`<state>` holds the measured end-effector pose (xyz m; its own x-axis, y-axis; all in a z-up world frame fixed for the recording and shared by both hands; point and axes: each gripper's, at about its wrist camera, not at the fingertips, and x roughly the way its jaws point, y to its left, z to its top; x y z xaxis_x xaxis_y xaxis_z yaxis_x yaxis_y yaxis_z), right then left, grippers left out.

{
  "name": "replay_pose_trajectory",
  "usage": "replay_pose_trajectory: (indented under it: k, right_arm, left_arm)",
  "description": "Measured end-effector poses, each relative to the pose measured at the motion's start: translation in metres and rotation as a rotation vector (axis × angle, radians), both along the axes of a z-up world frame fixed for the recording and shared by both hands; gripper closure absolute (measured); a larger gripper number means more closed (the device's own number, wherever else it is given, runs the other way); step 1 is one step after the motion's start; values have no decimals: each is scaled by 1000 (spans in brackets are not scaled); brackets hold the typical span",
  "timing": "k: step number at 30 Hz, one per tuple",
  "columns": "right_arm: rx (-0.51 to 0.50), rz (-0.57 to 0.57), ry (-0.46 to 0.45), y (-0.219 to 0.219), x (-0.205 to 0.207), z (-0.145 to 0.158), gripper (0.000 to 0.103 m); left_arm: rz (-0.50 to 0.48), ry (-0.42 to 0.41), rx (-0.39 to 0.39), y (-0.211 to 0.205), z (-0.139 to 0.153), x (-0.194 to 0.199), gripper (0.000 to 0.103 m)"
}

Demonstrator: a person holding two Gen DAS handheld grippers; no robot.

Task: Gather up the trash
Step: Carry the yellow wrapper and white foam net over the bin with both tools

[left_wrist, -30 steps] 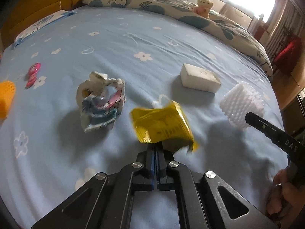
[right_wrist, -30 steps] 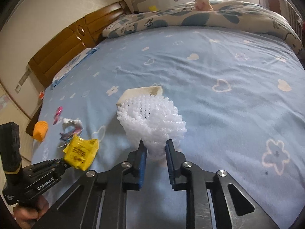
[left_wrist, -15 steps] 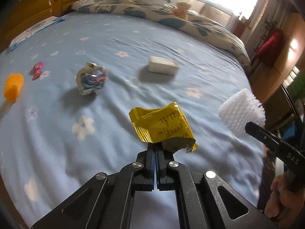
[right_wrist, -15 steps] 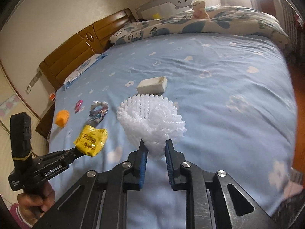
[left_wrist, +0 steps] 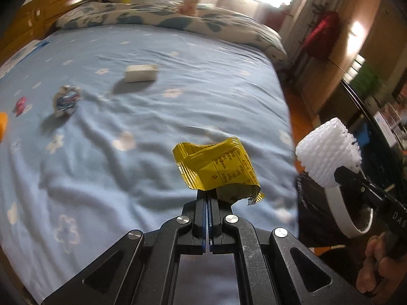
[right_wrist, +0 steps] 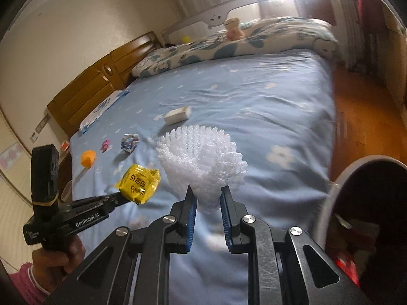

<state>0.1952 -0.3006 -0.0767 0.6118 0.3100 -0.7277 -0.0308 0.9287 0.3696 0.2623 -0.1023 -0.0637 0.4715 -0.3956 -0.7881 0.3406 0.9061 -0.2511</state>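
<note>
Blue bed (left_wrist: 152,117), pinched yellow wrapper (left_wrist: 216,167), gripped foam net (right_wrist: 203,162)

The bin (right_wrist: 328,203) is cut off at the right edge; its dark interior conceals the contents. The orange object (left_wrist: 2,127) is cropped by the left edge. The bed (left_wrist: 152,117) surface is motion-blurred. Print on the crumpled wrapper (right_wrist: 130,142) is illegible.
</note>
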Motion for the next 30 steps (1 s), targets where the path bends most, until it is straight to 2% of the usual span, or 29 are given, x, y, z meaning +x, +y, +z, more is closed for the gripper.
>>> replay_pose_trajectory:
  k: [7,16,30]
  right_arm:
    - [-12,-108,10,-47,-39,3,85]
    - [-37,-208,13,-94,-65,6,85]
    - [-88,-291,62,-138,-84,1,85]
  left_arm:
    - [-111,-18,12,-45,12,-21,103]
    - [-236,-46,33,-98,24,-36,103]
    - [-334,-44,57,-157,17,-33,103]
